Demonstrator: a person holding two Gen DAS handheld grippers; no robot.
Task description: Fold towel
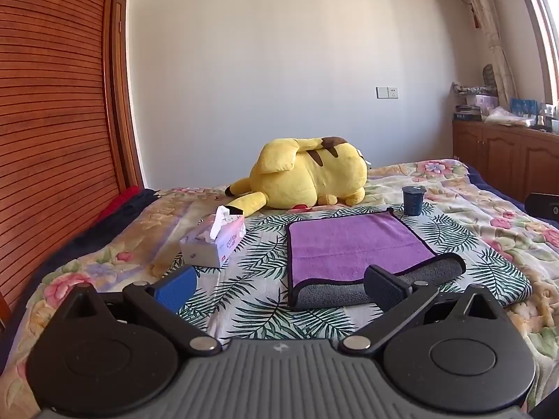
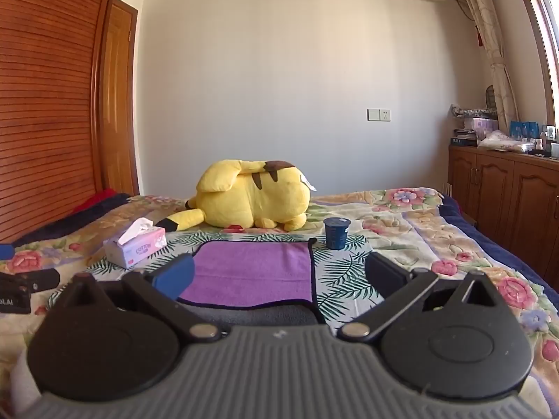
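A purple towel (image 1: 356,244) with a black hem lies flat on a leaf-print cloth (image 1: 251,265) on the bed. Its near edge is turned over, showing the grey underside (image 1: 335,291). My left gripper (image 1: 279,284) is open and empty, just short of the towel's near left corner. In the right wrist view the towel (image 2: 255,272) lies straight ahead. My right gripper (image 2: 279,274) is open and empty, its jaws standing either side of the towel's near right part, above it.
A tissue box (image 1: 215,241) lies left of the towel. A dark blue cup (image 1: 413,199) stands at the towel's far right corner. A yellow plush toy (image 1: 307,178) lies behind. Wooden cabinets (image 2: 506,192) stand right of the bed, a slatted wardrobe (image 1: 52,122) left.
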